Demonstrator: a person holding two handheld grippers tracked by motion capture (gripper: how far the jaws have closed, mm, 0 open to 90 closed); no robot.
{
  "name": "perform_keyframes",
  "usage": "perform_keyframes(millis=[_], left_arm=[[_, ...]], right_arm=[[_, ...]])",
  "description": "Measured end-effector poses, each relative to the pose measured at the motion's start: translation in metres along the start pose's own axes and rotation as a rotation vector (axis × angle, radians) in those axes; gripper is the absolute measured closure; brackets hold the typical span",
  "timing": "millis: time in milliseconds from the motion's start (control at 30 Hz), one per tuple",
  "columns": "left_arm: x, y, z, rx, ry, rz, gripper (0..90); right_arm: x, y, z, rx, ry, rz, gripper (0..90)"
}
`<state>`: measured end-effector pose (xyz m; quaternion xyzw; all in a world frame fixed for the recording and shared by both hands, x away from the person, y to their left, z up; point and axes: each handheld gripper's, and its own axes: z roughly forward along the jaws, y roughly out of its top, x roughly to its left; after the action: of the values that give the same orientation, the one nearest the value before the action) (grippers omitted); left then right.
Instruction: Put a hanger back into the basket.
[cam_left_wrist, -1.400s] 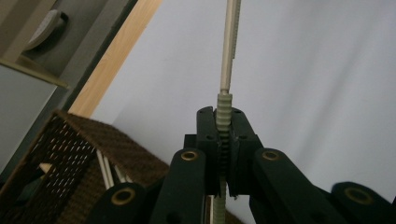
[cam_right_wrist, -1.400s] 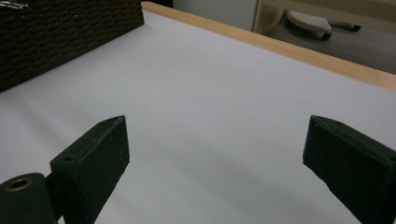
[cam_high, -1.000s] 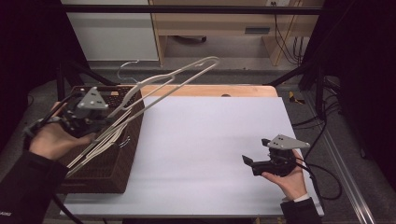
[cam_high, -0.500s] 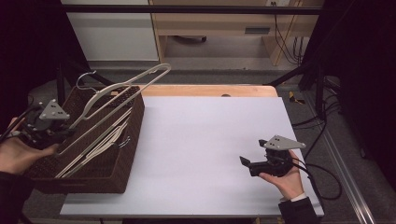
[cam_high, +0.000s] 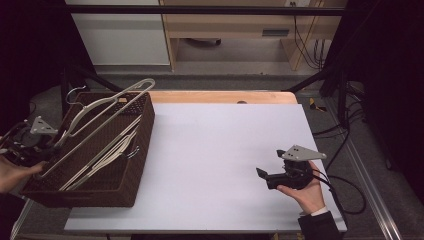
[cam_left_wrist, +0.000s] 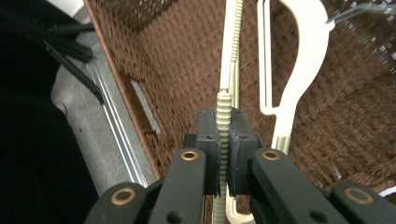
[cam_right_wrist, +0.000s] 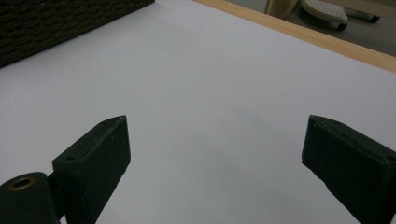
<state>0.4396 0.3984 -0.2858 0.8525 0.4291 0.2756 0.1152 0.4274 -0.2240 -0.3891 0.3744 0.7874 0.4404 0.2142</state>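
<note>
High view: your left gripper (cam_high: 47, 150) clamps one cream hanger (cam_high: 107, 102), slanting over the single brown basket (cam_high: 131, 170) at the table's (cam_high: 215, 165) left edge; several more lie inside, count unclear. Your right gripper (cam_high: 261, 173) rests wide open, empty.

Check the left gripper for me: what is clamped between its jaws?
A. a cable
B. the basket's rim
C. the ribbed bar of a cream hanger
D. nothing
C: the left gripper has its jaws shut on the ribbed bar of a cream hanger over the wicker basket.
</note>
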Motion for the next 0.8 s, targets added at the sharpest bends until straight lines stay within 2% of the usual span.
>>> perform_keyframes(millis=[200,400,500,533,567,700,800], left_arm=[[0.004,-0.008,0.015,0.040,-0.011,-0.017,85.7],[0.009,-0.012,0.033,0.093,-0.001,-0.045,85.7],[0.007,-0.013,0.042,0.104,-0.005,-0.037,85.7],[0.005,-0.013,0.045,0.116,0.002,-0.022,85.7],[0.004,-0.013,0.048,0.124,0.016,-0.021,85.7],[0.004,-0.019,0.055,0.126,0.003,-0.028,85.7],[0.001,-0.021,0.060,0.134,0.011,-0.022,85.7]], right_arm=[[0.001,0.000,0.001,0.006,0.001,0.001,8.1],[0.001,0.000,0.002,0.008,0.004,-0.006,8.2],[0.001,0.000,0.002,0.009,0.003,-0.003,8.3],[0.001,0.000,0.002,0.009,0.003,-0.003,8.3],[0.001,0.000,0.002,0.010,0.002,-0.002,8.3],[0.001,-0.001,0.002,0.013,0.005,-0.005,8.3],[0.002,0.000,0.002,0.017,0.007,0.000,8.4]])
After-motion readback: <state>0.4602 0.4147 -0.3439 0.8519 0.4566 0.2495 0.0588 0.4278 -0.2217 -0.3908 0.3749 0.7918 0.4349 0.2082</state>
